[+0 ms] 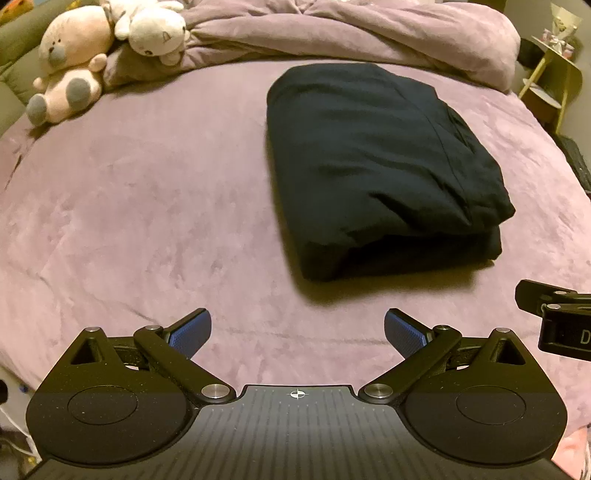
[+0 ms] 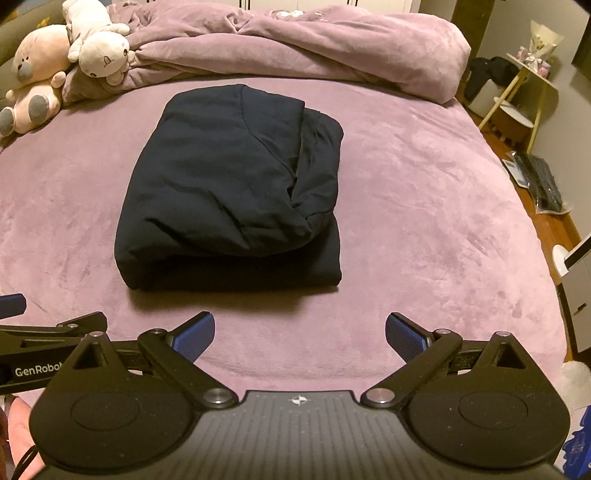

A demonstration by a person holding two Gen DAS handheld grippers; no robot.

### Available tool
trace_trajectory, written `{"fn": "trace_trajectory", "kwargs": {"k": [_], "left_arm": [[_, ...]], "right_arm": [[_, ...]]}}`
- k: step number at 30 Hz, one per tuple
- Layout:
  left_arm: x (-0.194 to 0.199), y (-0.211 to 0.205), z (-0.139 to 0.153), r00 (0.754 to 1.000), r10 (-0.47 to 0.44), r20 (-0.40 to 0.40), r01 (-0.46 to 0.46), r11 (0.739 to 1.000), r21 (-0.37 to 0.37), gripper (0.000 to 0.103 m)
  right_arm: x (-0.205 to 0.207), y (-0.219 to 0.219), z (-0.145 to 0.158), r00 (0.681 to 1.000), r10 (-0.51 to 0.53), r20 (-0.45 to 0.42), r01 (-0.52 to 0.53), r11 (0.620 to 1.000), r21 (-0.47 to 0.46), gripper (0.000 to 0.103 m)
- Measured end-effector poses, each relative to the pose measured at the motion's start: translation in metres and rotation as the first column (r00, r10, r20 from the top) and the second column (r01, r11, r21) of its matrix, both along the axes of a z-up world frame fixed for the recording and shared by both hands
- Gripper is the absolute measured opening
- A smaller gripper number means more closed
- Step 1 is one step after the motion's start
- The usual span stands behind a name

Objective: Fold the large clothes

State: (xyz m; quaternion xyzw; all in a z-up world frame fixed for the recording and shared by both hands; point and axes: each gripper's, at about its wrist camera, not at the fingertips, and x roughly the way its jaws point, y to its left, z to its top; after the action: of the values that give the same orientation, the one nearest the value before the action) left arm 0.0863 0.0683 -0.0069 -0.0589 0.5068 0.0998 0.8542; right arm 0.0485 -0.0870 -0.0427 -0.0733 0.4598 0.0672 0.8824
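1. Left wrist view: the left gripper [image 1: 297,332] hangs low over the near part of the mauve plush bedspread [image 1: 147,206], its blue-padded fingers [image 1: 192,332] spread wide with nothing between them.
2. The folded dark navy garment [image 1: 373,166] lies flat on the bedspread ahead and to the right, well apart from the fingertips; a bare strip of cover separates its near folded edge from the gripper.
3. To the left of the garment the cover is open as far as the pink plush bear [image 1: 64,74] and the white plush toy [image 1: 155,31] at the far left corner.
4. A bunched mauve duvet [image 1: 351,33] runs along the far edge; a yellow-legged side table [image 1: 546,74] stands past the right edge of the bed.
5. Part of the right gripper enters at the right border.
6. Right wrist view: the right gripper [image 2: 300,334] is likewise spread and holds nothing, above the near edge of the bedspread.
7. The garment sits ahead and to the left, its layered edges on its right side, with broad bare cover to its right.
8. Beyond the bed's right edge lie a wooden floor [image 2: 554,225] and a dark packaged item [image 2: 539,184].
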Motion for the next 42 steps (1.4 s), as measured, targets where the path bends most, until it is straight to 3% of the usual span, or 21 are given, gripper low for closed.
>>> {"fn": "trace_trajectory", "kwargs": {"k": [42], "left_arm": [[0.0024, -0.0084, 0.0064, 1.000, -0.030, -0.007, 0.029, 0.999, -0.013, 0.102]], "right_arm": [[-0.0031, -0.0077, 0.0096, 0.999, -0.053, 0.004, 0.052, 0.996, 0.077, 0.099]]}}
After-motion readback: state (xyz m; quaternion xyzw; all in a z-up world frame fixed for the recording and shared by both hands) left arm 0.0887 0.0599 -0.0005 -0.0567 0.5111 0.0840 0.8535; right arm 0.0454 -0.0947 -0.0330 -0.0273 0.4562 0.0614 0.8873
